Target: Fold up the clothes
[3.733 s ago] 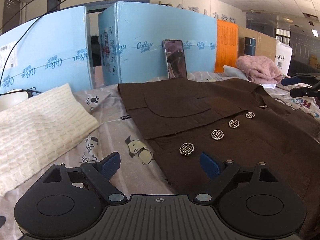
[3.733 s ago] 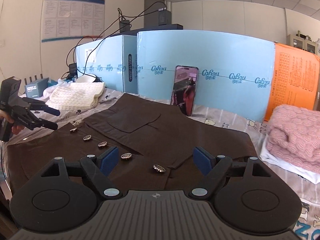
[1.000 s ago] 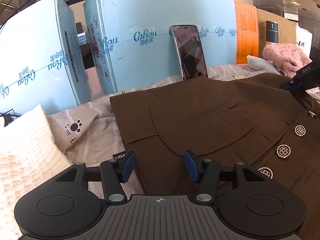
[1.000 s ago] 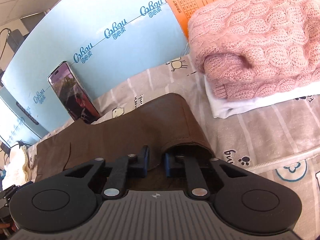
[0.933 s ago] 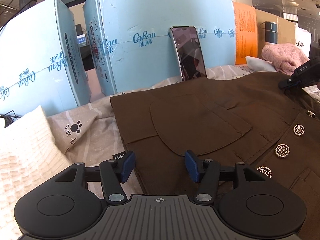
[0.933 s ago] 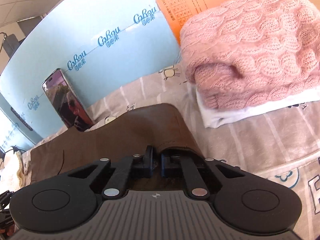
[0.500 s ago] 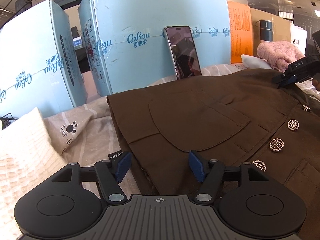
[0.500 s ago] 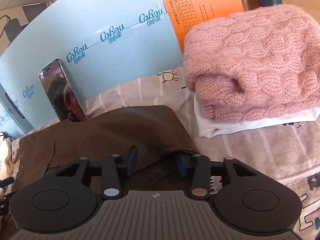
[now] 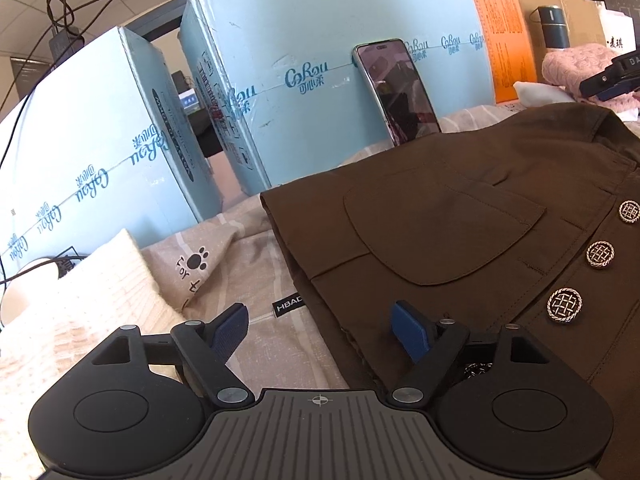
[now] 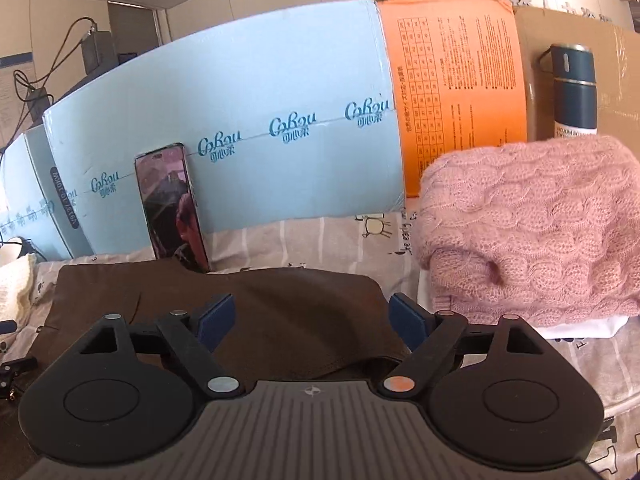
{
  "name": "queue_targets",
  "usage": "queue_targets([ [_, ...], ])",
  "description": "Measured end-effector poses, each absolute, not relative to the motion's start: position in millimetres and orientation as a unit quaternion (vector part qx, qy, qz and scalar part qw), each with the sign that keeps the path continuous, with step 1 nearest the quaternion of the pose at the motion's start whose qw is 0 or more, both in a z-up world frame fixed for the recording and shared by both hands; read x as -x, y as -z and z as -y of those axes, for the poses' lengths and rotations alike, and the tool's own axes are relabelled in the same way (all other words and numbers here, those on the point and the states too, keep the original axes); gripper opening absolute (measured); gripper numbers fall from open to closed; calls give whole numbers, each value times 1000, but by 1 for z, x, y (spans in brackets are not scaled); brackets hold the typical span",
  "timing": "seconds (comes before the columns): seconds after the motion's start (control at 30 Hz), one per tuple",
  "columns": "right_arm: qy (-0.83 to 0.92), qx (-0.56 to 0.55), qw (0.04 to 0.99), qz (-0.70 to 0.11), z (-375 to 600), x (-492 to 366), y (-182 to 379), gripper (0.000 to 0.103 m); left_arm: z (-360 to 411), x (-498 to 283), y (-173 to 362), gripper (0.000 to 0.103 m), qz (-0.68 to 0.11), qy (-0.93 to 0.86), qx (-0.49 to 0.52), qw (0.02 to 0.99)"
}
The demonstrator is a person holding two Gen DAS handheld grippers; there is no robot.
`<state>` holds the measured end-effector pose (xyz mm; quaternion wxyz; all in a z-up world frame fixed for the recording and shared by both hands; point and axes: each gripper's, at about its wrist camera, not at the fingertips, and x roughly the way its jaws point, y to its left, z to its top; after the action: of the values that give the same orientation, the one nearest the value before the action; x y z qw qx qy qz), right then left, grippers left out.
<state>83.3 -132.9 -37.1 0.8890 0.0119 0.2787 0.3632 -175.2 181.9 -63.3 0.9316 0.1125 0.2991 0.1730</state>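
Two grippers, both with jaws just opened wide, pads off the cloth. Left gripper (image 9: pixel 320 328) straddles the brown jacket's (image 9: pixel 460 216) near-left edge; right gripper (image 10: pixel 312 316) stands over its far-right corner. Jacket lies flat on a striped bedsheet (image 9: pixel 256 264) printed with paw marks. Three metal buttons (image 9: pixel 564 305) visible. Two blue boxes (image 9: pixel 320 92) marked "CoRou" behind; one phone (image 9: pixel 396 92) leaning. Pink sweater (image 10: pixel 528 232) far right, cream knit (image 9: pixel 72 312) left. Tag reads "HBAD".
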Motion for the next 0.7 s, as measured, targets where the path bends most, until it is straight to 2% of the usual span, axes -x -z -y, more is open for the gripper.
queue_targets([
  [0.2, -331, -7, 880, -339, 126, -108, 73, 83, -185, 176, 65, 83, -300, -172, -104, 932],
  [0.33, -333, -22, 880, -337, 132, -106, 73, 83, -186, 181, 60, 83, -285, -170, -95, 939],
  [0.47, -348, -33, 886, -304, 143, -87, 55, 84, -186, 194, 44, 83, -246, -168, -85, 951],
  [0.57, -368, 1, 892, -261, 148, -60, 41, 90, -176, 207, 33, 84, -219, -143, -88, 961],
  [0.7, -415, 79, 881, -216, 156, -18, 34, 98, -146, 229, 26, 94, -192, -68, -121, 972],
])
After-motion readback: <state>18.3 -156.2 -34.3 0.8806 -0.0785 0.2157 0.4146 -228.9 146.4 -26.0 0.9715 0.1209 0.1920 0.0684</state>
